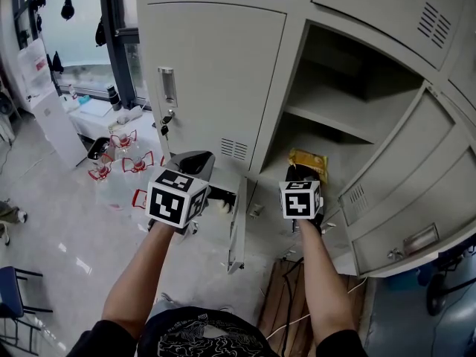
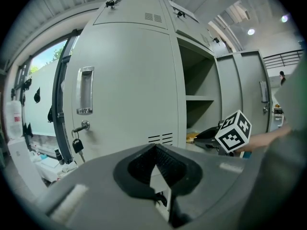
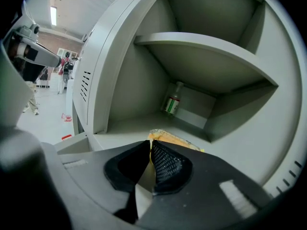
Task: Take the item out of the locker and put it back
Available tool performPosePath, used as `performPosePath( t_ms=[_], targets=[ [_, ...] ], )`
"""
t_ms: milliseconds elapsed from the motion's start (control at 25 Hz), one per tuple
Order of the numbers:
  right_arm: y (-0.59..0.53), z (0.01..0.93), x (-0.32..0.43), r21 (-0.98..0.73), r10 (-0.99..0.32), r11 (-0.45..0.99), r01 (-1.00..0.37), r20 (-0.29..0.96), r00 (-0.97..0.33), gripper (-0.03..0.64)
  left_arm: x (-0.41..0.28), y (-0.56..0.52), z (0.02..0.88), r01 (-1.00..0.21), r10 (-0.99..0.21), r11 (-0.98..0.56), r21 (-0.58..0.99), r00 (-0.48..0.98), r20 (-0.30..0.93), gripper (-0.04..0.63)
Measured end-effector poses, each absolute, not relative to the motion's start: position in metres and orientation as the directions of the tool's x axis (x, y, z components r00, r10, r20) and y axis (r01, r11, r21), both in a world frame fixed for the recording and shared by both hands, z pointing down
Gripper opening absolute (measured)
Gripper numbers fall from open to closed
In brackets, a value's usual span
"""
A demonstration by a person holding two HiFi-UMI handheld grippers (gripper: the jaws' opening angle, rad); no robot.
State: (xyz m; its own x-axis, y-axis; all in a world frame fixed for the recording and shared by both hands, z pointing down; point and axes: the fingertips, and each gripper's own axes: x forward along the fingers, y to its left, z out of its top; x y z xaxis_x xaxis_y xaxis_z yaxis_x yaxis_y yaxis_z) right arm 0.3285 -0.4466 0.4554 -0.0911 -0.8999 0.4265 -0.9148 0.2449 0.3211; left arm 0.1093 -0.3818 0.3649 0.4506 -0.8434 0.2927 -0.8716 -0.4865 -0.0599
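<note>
At left, the left gripper is held low before a closed door from whose lock a key hangs. Its jaws are drawn together at the tips, and a pale panel edge is seen just beside them; whether that edge is gripped cannot be told. At centre, the locker is shown open, and a yellow packet is seen lying at the front of its lower compartment. The packet's near edge is pinched by the right gripper, whose jaws are closed thin upon it. A small bottle is left standing at the back. The grasp appears made. The packet is not yet lifted out, and both removal and return are judged outstanding.
</note>
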Motion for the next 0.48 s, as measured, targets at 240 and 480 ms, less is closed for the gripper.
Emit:
performPosePath(
  t_ms=[240,480],
  targets=[
    [-0.446,0.45,0.33,0.312,-0.91,0.247,-0.917,0.4,-0.109,0.034,0.111,-0.381,0.366,-0.871,-0.842,-0.488,-0.059,0.453,0.293,0.003],
    [-0.439,0.44,0.336,0.302,-0.926,0.228,-0.925,0.362,-0.11,0.031,0.119,-0.381,0.37,-0.865,-0.834,-0.5,-0.04,0.469,0.291,0.004]
  ],
)
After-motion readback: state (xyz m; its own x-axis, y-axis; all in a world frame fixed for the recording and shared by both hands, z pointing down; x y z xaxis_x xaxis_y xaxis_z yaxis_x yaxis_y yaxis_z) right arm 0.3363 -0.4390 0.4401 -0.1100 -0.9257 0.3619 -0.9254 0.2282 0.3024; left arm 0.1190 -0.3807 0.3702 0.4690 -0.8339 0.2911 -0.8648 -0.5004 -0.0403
